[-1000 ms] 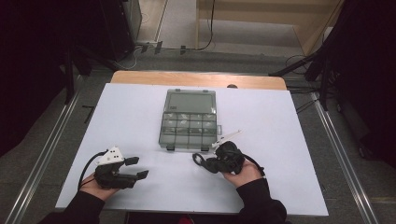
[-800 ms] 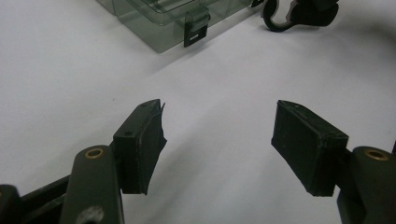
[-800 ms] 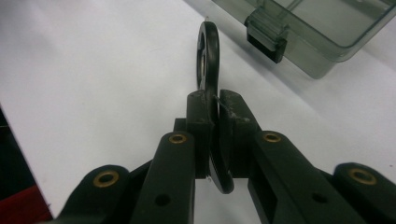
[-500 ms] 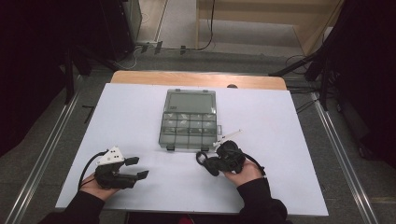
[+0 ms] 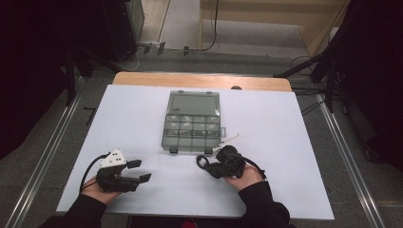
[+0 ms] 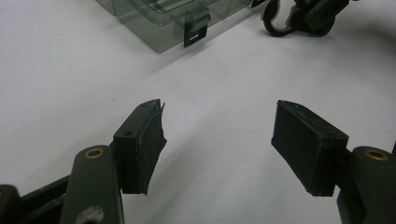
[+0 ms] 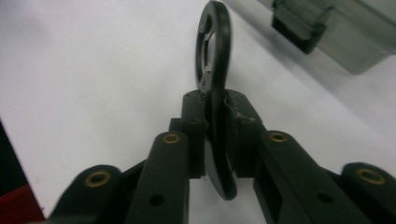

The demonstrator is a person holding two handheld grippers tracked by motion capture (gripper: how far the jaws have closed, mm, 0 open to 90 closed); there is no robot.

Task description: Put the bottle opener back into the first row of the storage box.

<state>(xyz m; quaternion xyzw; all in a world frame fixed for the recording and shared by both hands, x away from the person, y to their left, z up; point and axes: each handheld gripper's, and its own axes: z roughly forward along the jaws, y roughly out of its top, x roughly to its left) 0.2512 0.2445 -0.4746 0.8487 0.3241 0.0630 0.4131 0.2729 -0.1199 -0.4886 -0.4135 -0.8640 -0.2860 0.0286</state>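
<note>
Now | compartment box [image 5: 192,123] open | right gripper [image 7: 214,105] pinches black ring [image 7: 213,44]

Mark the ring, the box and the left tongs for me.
ring [image 7: 214,42], right gripper view, its open loop.
box [image 5: 193,104], high view, its lid.
left tongs [image 6: 217,140], left gripper view, midway between the spread tips.
</note>
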